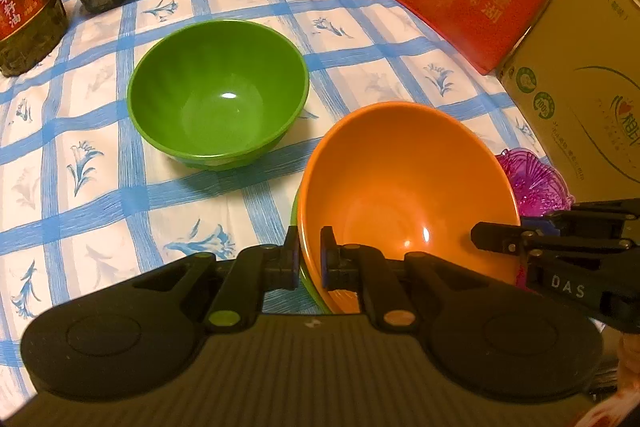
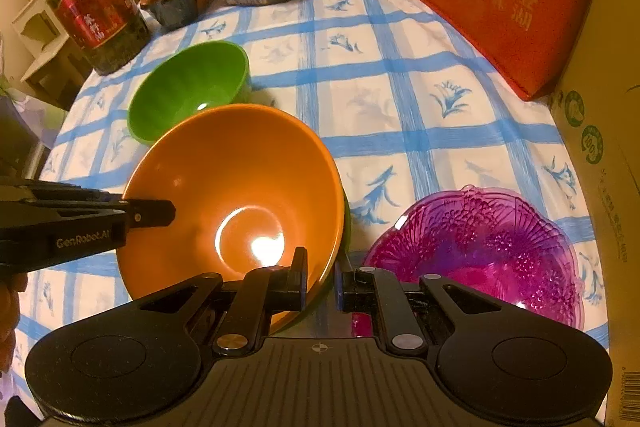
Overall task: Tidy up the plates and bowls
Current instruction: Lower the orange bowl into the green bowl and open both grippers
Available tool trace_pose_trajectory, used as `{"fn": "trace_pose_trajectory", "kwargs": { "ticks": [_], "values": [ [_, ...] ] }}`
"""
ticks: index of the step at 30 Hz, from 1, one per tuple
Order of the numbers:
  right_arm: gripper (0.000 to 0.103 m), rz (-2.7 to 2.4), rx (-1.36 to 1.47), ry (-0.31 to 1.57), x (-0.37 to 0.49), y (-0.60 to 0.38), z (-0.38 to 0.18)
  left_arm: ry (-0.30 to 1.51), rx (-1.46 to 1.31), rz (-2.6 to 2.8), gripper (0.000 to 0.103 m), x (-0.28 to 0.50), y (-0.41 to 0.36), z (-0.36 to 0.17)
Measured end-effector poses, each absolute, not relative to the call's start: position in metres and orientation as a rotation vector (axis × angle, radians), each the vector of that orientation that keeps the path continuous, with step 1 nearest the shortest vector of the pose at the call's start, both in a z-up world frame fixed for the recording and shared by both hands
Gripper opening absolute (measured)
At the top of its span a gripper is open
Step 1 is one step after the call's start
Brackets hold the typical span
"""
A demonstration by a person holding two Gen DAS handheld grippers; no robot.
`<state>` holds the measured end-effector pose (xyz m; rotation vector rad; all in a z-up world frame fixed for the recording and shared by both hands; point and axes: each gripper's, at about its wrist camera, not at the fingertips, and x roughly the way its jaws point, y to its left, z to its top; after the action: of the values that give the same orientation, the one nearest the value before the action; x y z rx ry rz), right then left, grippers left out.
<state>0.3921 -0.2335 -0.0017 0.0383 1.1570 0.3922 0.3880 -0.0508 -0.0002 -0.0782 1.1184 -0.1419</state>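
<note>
Both wrist views close, angled steeply down at tablecloth (image 1: 100,187); share orange bowl (image 1: 408,187), green bowl (image 2: 192,87)

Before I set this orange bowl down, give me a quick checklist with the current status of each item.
1. Left claw clamped on the orange bowl rim: ok.
2. Right claw clamped on the opposite rim: ok.
3. Bowl level: not ok, it tilts.
4. A green rim shows under the orange bowl; whether it is nested there: cannot tell.
5. Free green bowl upright and empty on the tablecloth: ok.
6. Purple dish clear of the orange bowl: ok.
</note>
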Motion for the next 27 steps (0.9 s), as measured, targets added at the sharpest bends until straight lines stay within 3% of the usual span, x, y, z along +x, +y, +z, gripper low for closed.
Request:
{"fn": "trace_pose_trajectory", "kwargs": {
  "ticks": [15,22,27],
  "values": [
    [0.013,0.380,0.018,1.148,0.3923,-0.2326,-0.0039,1.103,-0.031,-0.136,0.009,0.3862,-0.0580,-0.0015],
    [0.026,0.390,0.050,1.116,0.3930,-0.2368,0.0004,1.088,-0.040,-0.137,0.012,0.3840,-0.0545,0.0020],
    [0.029,0.396,0.049,1.111,0.3890,-0.2342,0.0034,1.084,-0.041,-0.136,0.012,0.3812,-0.0555,0.0043]
  ]
}}
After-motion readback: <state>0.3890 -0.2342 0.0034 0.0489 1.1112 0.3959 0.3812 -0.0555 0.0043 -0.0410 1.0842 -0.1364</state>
